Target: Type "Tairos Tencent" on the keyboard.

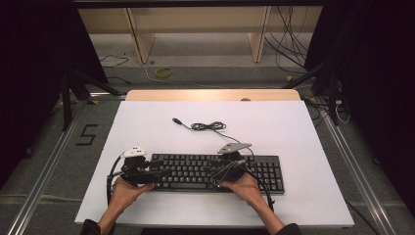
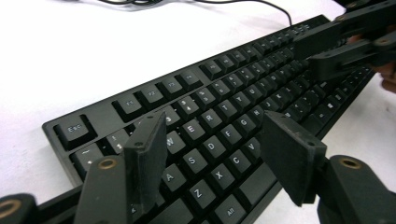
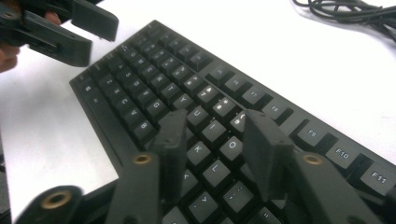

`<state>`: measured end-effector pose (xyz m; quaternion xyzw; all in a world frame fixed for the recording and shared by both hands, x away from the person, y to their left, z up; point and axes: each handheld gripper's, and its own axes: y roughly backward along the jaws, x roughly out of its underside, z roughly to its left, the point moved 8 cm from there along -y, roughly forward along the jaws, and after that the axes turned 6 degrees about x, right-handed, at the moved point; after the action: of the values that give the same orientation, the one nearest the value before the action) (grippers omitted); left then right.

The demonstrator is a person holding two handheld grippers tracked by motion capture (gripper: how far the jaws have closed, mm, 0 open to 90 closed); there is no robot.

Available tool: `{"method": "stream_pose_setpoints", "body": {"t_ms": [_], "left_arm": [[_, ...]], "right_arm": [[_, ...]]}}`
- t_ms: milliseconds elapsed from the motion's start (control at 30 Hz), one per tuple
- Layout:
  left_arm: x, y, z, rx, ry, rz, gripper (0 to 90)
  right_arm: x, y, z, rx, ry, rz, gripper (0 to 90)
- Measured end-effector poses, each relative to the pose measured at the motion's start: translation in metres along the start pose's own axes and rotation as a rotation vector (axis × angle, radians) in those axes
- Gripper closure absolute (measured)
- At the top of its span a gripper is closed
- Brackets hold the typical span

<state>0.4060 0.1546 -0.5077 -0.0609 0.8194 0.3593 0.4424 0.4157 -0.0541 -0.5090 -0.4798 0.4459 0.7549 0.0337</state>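
Observation:
A black keyboard (image 1: 195, 164) lies across the near half of a white board (image 1: 147, 127), and its cable (image 1: 208, 126) sits coiled behind it, ending in a USB plug (image 1: 176, 120). My left gripper (image 1: 162, 173) hovers over the keyboard's left end, jaws apart above the letter keys (image 2: 215, 135), nothing between them. My right gripper (image 1: 216, 175) hangs over the middle keys, jaws also apart and empty (image 3: 215, 126). The two grippers point toward each other. The right gripper (image 2: 310, 56) appears far off in the left gripper view, and the left gripper (image 3: 100, 42) in the right gripper view.
The board rests on a wooden table (image 1: 210, 94). Bare white surface lies behind the keyboard and to its right (image 1: 303, 147). Metal rails (image 1: 49, 166) run down both sides. A wooden shelf frame (image 1: 195, 29) and loose cables (image 1: 293, 49) are on the floor beyond.

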Motion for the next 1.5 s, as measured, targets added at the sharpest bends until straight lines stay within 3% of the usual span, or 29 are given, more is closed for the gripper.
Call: {"method": "stream_pose_setpoints", "body": {"t_ms": [267,433,1067,1500], "left_arm": [[0.001,0.000,0.002,-0.010,-0.007,0.017,46.5],[0.002,0.000,0.002,-0.010,-0.010,0.034,57.4],[0.007,-0.006,0.005,-0.022,-0.039,0.112,88.2],[0.010,-0.018,0.005,-0.025,-0.055,0.169,89.1]], "right_arm": [[-0.001,0.010,0.003,-0.008,-0.018,-0.021,45.4],[-0.002,0.016,0.004,-0.012,-0.022,-0.045,41.4],[0.001,0.024,0.012,-0.029,-0.009,-0.071,36.4],[0.006,0.028,0.013,-0.033,-0.006,-0.077,35.5]]}}
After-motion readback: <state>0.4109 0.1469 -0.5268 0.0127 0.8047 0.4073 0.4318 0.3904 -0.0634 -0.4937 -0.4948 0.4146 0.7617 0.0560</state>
